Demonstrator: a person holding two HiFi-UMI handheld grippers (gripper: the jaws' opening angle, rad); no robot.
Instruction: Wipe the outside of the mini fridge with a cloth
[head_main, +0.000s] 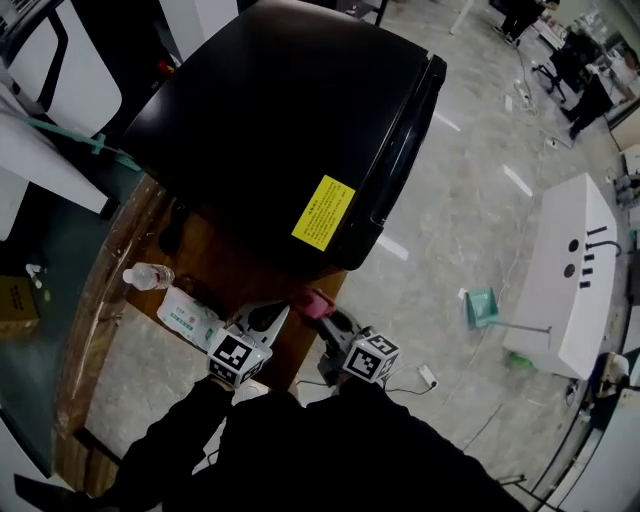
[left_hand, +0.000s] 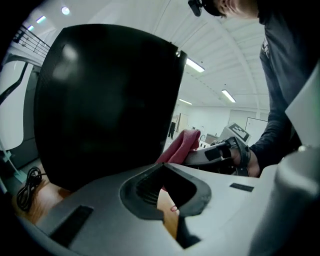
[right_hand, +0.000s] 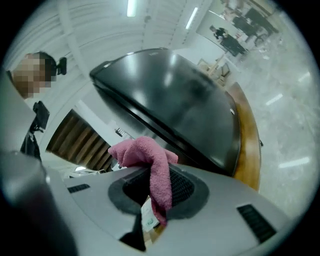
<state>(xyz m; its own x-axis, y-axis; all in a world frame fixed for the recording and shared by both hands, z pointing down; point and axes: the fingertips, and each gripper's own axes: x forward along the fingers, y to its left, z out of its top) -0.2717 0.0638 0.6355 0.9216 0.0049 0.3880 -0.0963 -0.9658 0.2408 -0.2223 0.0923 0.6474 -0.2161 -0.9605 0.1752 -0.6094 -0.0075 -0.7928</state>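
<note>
The black mini fridge stands on a wooden table, with a yellow label on the side facing me. My right gripper is shut on a pink cloth just below the fridge's near bottom corner. In the right gripper view the cloth is pinched in that gripper and droops over the jaws, the fridge close ahead. My left gripper is beside it to the left, jaws together and holding nothing. The left gripper view shows the fridge and the cloth.
A water bottle and a packet of wipes lie on the table near the left gripper. A black cable is coiled by the fridge's base. On the floor to the right are a white cabinet and a green dustpan.
</note>
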